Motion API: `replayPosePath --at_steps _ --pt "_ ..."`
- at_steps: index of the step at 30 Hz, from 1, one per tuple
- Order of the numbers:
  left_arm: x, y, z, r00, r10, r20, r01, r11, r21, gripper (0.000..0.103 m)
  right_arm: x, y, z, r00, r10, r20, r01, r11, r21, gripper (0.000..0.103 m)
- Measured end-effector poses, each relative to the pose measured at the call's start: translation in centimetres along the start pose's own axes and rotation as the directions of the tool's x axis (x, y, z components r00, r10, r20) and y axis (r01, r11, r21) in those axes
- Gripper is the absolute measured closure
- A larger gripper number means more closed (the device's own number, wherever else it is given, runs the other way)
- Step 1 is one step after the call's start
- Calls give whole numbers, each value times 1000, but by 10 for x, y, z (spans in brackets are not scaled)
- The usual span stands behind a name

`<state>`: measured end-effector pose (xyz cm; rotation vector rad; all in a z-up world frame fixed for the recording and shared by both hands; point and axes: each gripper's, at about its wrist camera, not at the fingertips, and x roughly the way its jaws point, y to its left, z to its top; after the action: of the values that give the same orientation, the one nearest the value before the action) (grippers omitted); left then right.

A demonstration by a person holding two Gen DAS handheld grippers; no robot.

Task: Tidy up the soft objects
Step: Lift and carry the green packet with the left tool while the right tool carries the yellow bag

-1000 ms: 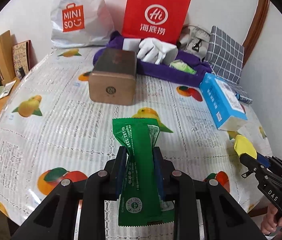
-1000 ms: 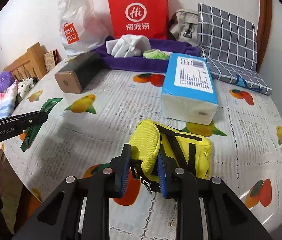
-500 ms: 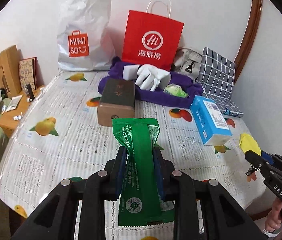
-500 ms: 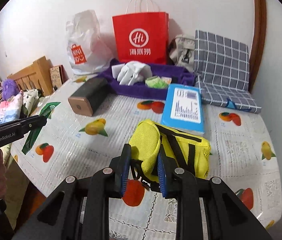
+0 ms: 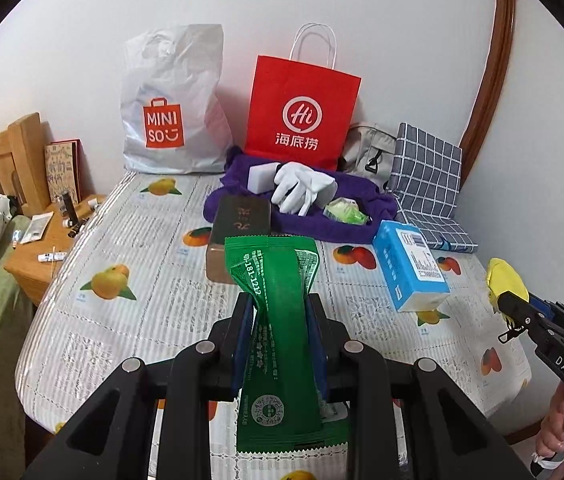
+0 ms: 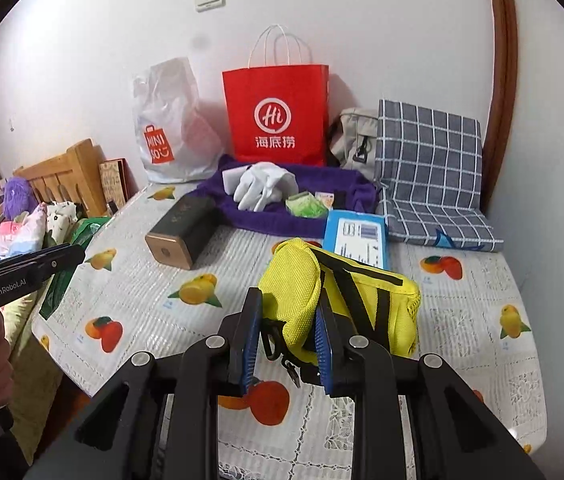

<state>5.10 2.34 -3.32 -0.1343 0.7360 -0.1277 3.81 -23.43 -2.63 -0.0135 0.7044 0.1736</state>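
We held a gripper in each hand above a table [image 5: 154,304] covered with a fruit-print cloth. Our left gripper [image 5: 280,320] was clamped on a green foil packet [image 5: 278,344], which stood upright between the blue pads and clear of the table. Our right gripper [image 6: 288,320] was pinched on one end of a yellow mesh pouch [image 6: 362,304] with black straps, also lifted off the table.

We place everything else by the red paper bag [image 5: 302,116] standing against the back wall. Just in front of it lay a purple towel [image 5: 322,228] carrying a white glove [image 5: 302,190], a white block [image 5: 262,178] and a small green bundle [image 5: 344,214]. A brown box [image 5: 238,232] lay in front of the towel's left end. A blue tissue pack [image 5: 406,264] lay to the bag's front right. A white plastic shopping bag [image 5: 170,120] stood just left of it, and a grey checked cloth [image 5: 426,176] sat to its right.
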Motion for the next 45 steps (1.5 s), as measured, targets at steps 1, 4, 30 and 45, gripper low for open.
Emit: replayPosePath --at_steps 1,4,30,45 --pt "-1 1 2 1000 0 2 0 1000 -1 78 -1 1 2 1000 0 3 0 1000 -3 78" --pt "-4 3 7 1000 2 10 -2 1000 -2 78 -4 4 10 1000 3 17 -3 1000 -4 78" --pt "-9 9 55 999 9 51 -10 1000 20 78 -5 3 67 998 -7 68 9 1000 -16 78" --pt "5 5 100 998 26 53 -30 998 60 78 20 -5 112 996 4 93 -3 1000 -18 78"
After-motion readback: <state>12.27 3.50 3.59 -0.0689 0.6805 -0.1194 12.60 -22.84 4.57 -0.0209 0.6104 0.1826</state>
